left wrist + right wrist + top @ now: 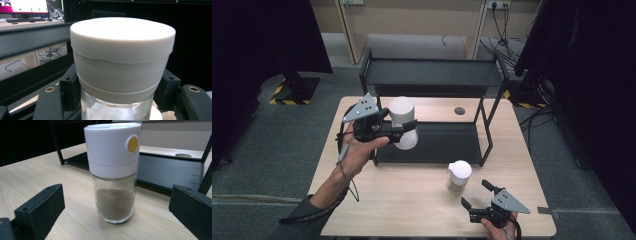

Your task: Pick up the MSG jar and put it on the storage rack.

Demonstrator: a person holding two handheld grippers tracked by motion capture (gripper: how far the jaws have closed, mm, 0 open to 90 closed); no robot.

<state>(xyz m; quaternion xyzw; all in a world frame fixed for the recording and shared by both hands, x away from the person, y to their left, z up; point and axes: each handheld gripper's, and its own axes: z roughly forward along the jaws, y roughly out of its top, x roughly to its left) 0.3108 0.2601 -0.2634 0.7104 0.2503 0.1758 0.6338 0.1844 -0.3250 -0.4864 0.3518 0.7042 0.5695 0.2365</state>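
Two jars are in play, and the one in the air worries me most. The left gripper (404, 131) has its jaws clamped on the glass neck of a white-capped jar (402, 114), held up above the lower shelf (447, 142) of the black rack (432, 75), near its left post. Glass between hard black pads looks slippery to me; a tilt of the wrist or a knock of the cap against the upper shelf could let it twist or drop out. In the left gripper view the pads sit just under the cap (122, 50), so the grip is high on the jar and the weight hangs below.

That left hand (357, 152) reaches in from the table's near left, forearm angled forward, gripper pointing roughly level to the right. The right gripper (475, 194) rests low at the near edge with jaws wide and nothing between them, aimed at the spice jar (113, 172) standing on the table (387, 200) just ahead; a careless push could tip it.
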